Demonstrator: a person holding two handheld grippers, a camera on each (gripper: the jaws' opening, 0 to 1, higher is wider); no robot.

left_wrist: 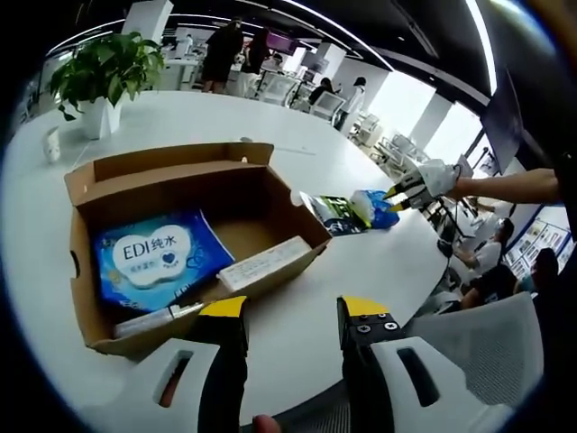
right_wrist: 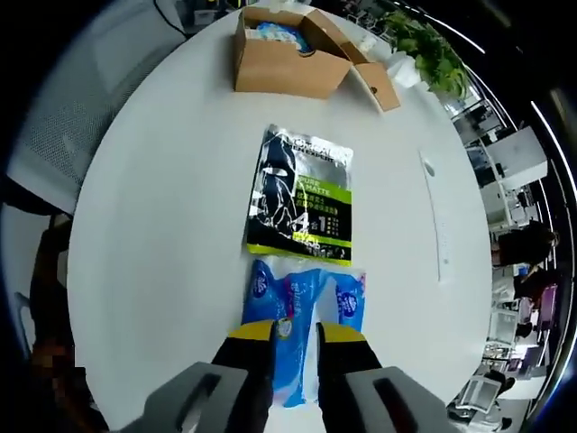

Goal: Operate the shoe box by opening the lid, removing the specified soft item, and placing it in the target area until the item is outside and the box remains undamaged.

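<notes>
Outside, two packs [right_wrist: 300, 194] beside one box [right_wrist: 284, 63]

— Box? 
— The shoe box [left_wrist: 194, 239] sits open, blue tissue pack [left_wrist: 160, 255] inside. 
— Grippers? 
— Left gripper [left_wrist: 291, 317] gapes empty; right gripper [left_wrist: 407, 191] touches a blue packet [left_wrist: 376, 208].

Left gripper view close over the open shoe box [left_wrist: 194, 244], right gripper view facing it from afar [right_wrist: 290, 52], both sharing the white table [left_wrist: 306, 325]
</notes>
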